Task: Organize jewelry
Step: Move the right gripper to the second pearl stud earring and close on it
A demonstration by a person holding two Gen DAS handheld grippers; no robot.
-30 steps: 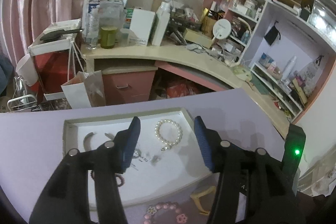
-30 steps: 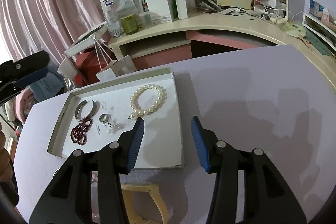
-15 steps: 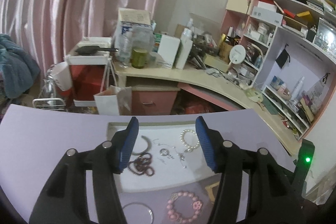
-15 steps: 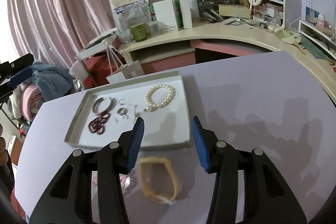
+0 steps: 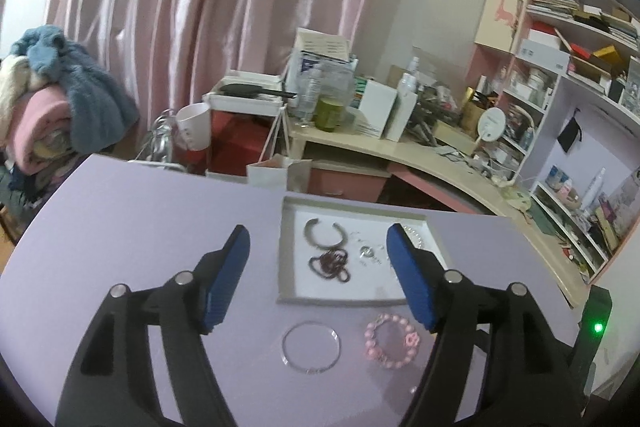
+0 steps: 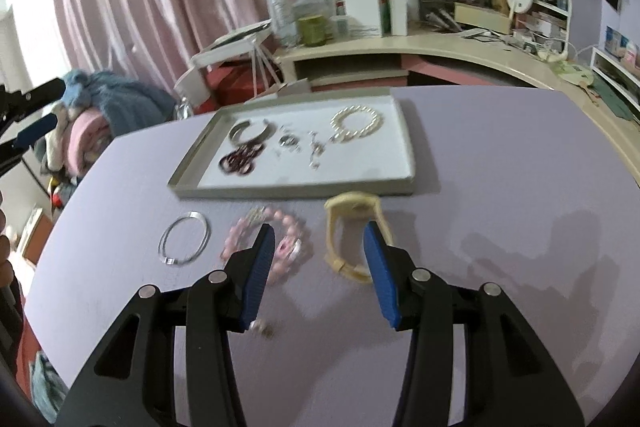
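My right gripper (image 6: 319,259) and left gripper (image 5: 318,263) hang released, holding nothing — three bracelets wait on the table just before the tray (image 6: 406,183), likely sorted in next.

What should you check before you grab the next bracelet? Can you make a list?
1. Right gripper open and empty: ok.
2. Left gripper open and empty: ok.
3. Jewelry left outside the shallow grey tray: thin silver wire bangle, pink beaded bracelet, pale yellow plastic bracelet, all on the purple table: ok.
4. Free white space in the tray near the pearl bracelet: ok.
5. Yellow bracelet sits right ahead of the right gripper: ok.
6. Small object beside the right gripper's left finger: blurred, cannot tell.
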